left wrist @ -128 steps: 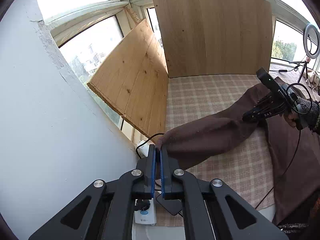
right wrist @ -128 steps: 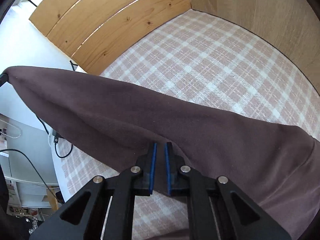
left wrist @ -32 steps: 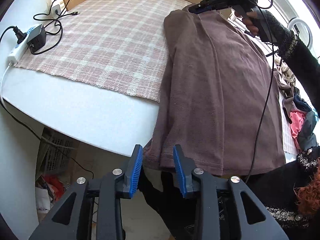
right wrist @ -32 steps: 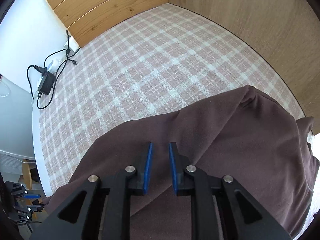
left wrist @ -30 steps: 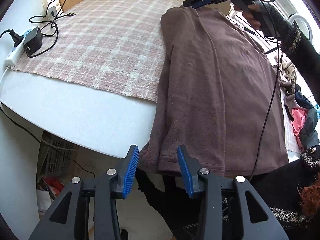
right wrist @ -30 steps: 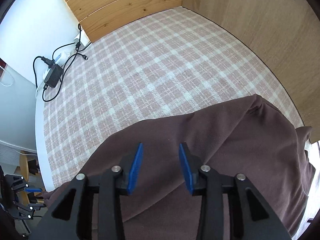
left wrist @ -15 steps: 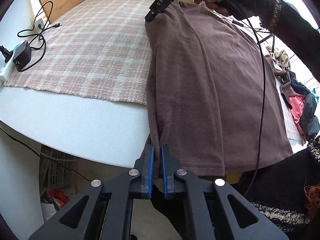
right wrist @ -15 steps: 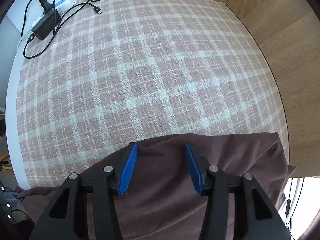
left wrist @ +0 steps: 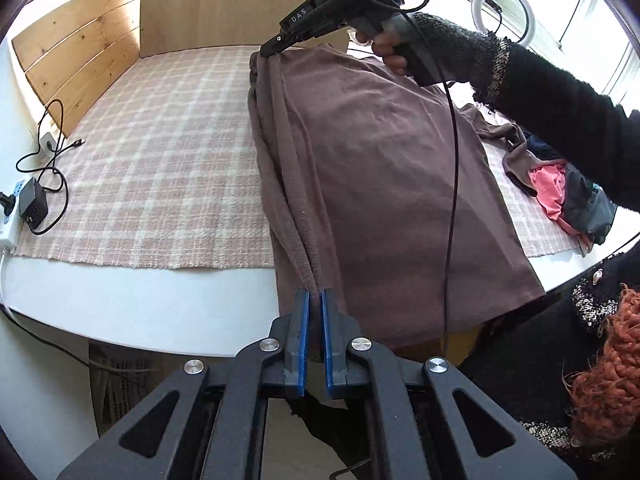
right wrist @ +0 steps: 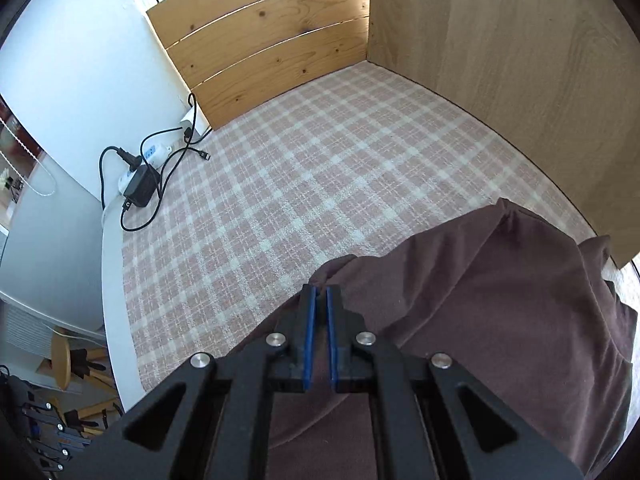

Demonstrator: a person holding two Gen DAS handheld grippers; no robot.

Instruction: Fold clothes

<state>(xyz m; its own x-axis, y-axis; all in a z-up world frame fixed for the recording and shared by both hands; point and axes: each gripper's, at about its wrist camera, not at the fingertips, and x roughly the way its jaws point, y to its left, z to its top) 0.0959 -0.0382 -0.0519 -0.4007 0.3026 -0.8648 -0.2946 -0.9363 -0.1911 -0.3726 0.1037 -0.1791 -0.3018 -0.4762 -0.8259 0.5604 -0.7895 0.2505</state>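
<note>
Both tongs are now clamped on the garment, where a second ago both stood apart with cloth merely lying between the pads. The left tongs closed first, on the hem corner hanging off the worktop edge; the right tongs shut only just now, on the far end of the same folded left edge, close to the wooden boards.

In the left view that edge runs taut, straight from the left tongs ahead to the right tongs, and it looks raised off the checked cloth, whereas half a second ago it lay slack on the surface. The rest of the garment lies to the right of both tongs, spread flat, its near hem draped over the worktop edge.

That probably means the grasp for the next fold is made: with one long side held at both ends, the side can be carried rightward over the body of the garment to halve it. A pile of other clothes waits further right, well apart; a power strip and cables sit far left.
</note>
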